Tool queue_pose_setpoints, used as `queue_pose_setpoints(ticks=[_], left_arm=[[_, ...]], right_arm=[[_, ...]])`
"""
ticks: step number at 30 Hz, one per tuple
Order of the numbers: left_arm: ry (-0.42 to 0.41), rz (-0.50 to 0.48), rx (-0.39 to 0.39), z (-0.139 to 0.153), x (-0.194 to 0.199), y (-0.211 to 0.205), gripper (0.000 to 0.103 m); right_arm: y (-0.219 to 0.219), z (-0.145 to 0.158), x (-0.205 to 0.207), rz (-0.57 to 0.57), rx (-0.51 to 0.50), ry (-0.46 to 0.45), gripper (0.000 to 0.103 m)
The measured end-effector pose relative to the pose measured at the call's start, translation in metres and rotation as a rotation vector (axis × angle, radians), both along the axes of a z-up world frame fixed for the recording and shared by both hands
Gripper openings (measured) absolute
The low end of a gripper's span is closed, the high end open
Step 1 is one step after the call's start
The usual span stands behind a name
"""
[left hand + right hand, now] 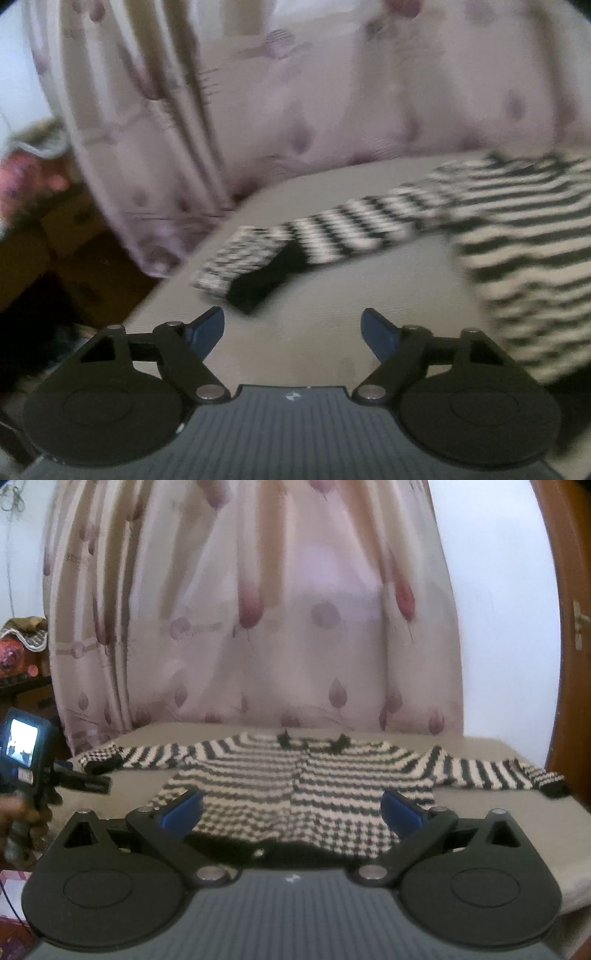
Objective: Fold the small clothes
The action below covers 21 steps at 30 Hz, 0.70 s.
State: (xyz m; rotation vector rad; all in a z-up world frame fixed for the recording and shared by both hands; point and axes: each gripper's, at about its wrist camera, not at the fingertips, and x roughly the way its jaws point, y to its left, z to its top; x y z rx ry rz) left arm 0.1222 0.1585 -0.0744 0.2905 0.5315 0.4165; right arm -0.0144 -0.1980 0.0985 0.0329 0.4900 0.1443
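Note:
A small black-and-white striped knit cardigan point(295, 775) lies flat on a grey surface point(517, 812), front up, with both sleeves spread out sideways. My right gripper point(291, 801) hovers open in front of its hem with nothing between its fingers. In the blurred left wrist view the left sleeve point(351, 225) runs out to a checked cuff point(240, 269) with a black edge, and the body point(524, 240) lies to the right. My left gripper point(293, 328) stands open just short of that cuff, over bare surface, holding nothing.
A pale curtain point(258, 627) with purple leaves hangs right behind the surface. A brown wooden frame point(569, 664) stands at the right. Cardboard boxes point(74, 258) sit beyond the surface's left edge. The left gripper's camera point(22, 746) and a hand point(18, 812) show at the right view's left edge.

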Motion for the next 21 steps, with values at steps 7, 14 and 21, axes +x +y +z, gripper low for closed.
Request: queue_pose_setpoints(ticks=[7,14,21], left_arm=[[0.055,0.017,0.189,-0.011,0.05,0.045,0.081],[0.182,0.036,0.034,-0.014,0.083,0.096,0.016],[0.041,0.376,-0.095,0.054,0.078,0.198,0.015]], right_arm=[[-0.003,-0.016,0.013,-0.021,0.008,0.073,0.103],[0.001,-0.021,0.023,-0.017,-0.007,0.102,0.103],[-0.007,-0.026,0.032,-0.038,0.024,0.121,0.103]])
